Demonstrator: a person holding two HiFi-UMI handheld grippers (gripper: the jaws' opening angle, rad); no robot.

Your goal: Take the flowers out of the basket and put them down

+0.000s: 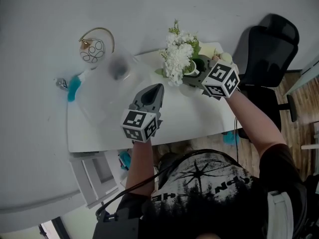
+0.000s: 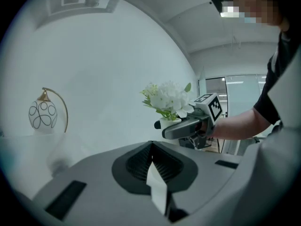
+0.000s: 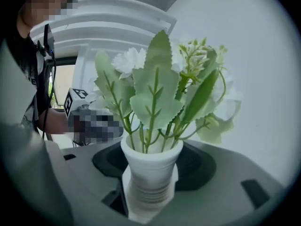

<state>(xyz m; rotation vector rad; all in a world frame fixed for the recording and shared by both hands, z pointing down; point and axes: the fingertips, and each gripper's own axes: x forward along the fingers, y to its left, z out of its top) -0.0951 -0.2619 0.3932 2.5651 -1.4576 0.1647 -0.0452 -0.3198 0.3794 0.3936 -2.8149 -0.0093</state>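
White flowers with green leaves (image 1: 178, 56) stand in a small white pot (image 1: 191, 68). My right gripper (image 1: 195, 73) is shut on that pot over the far right part of the white table (image 1: 199, 118). In the right gripper view the ribbed pot (image 3: 149, 157) sits upright between the jaws of my right gripper (image 3: 151, 173), with leaves (image 3: 155, 93) filling the view above. My left gripper (image 1: 156, 87) hovers mid-table, shut and empty, its pads pressed together (image 2: 152, 147). From the left gripper view the flowers (image 2: 167, 98) and the right gripper (image 2: 162, 126) appear raised off the table. I see no clear basket.
A gold-arc lamp with a patterned globe (image 1: 94, 48) stands at the far left. A hazy translucent shape (image 1: 112, 78) lies left of my left gripper. A teal object (image 1: 75, 87) sits at the table's left edge. A black chair (image 1: 269, 44) is at the right, a drawer unit (image 1: 94, 178) below.
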